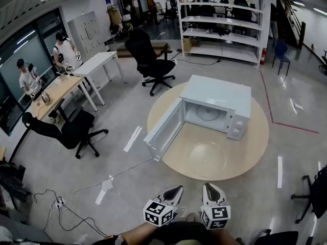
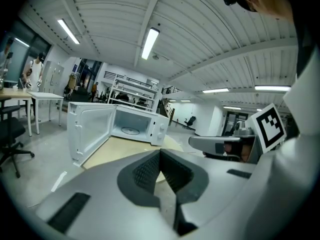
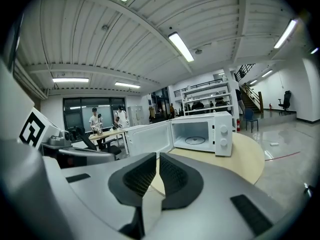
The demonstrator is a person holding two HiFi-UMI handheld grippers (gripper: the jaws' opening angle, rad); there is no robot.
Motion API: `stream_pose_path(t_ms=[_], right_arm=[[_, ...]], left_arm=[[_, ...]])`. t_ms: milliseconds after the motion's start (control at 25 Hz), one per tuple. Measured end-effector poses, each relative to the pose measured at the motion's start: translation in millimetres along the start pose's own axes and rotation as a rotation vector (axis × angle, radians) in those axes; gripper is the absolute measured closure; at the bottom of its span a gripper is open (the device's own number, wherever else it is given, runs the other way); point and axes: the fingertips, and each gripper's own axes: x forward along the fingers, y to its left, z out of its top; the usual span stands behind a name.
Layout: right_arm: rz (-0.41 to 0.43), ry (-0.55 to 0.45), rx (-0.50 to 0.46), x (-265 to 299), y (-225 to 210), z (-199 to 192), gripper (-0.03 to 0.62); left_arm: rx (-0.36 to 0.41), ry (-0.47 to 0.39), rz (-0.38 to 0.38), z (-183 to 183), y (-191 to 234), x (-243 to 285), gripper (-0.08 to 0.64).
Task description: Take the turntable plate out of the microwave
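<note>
The left claw [image 1: 175, 190] is held low and close to the person. Its jaws are closed together with nothing between them, as the left gripper view shows. Ahead of it and a little to its left, well apart, the door [image 1: 166, 129] of the microwave [image 1: 217, 93] hangs wide open, swung out over the edge of the round wooden desk [image 1: 245, 147].

The right claw [image 1: 209, 188] is just beside the left one, level with it and pointing the same way. Its pads are also drawn together and it holds nothing.

The turntable plate [image 1: 207, 160] is straight ahead of the right claw and well clear of it. It shows as a faint clear glass disc lying flat on the desk, face up, in front of the microwave's open cavity and outside it. Being round, it has no long axis and points nowhere in particular. Its rim sits nearer the claws than the oven does.

Beyond the plate, on the cavity floor, a thin ring [image 1: 207, 113] can be seen. The microwave's knobs are on its right side, farther right than either claw.
</note>
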Motion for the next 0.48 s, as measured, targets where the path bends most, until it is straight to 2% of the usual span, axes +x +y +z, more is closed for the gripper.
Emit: stream_pose_path(t_ms=[240,480], right_arm=[[-0.012,0.005,0.0,-32,49,-13,0.56],[0.002,-0.046,-0.009,-81,105,-21,0.56]], left_arm=[[-0.026,-0.016,-0.022,-20,-4,-70,0.514],[-0.081,-0.078,-0.002,-41,-9,-143,0.514]])
